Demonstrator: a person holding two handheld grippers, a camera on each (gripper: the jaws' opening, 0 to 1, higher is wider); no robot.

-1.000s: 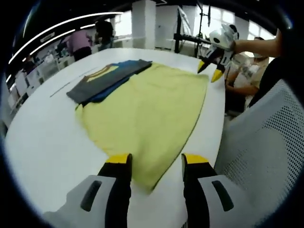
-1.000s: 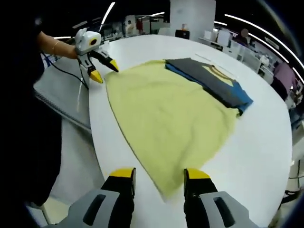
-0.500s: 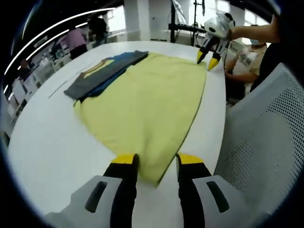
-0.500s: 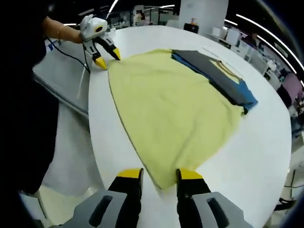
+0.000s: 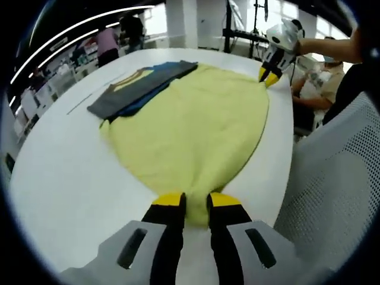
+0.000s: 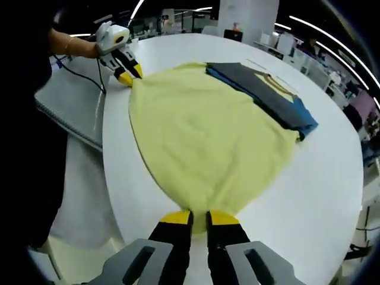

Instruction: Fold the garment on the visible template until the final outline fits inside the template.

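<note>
A large round white table (image 5: 53, 172) stands in an open office. A grey mesh-backed chair (image 5: 332, 178) sits just beside its edge. White square pillars (image 6: 240, 15) rise behind, bright windows (image 5: 309, 12) glow beyond, and long curved ceiling light strips (image 5: 65, 35) run overhead. Desks (image 6: 309, 56) line the far side.

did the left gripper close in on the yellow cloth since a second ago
Yes. In the left gripper view, the left gripper had open jaws short of the yellow cloth corner; now they are shut on that corner, near the white table edge.
</note>
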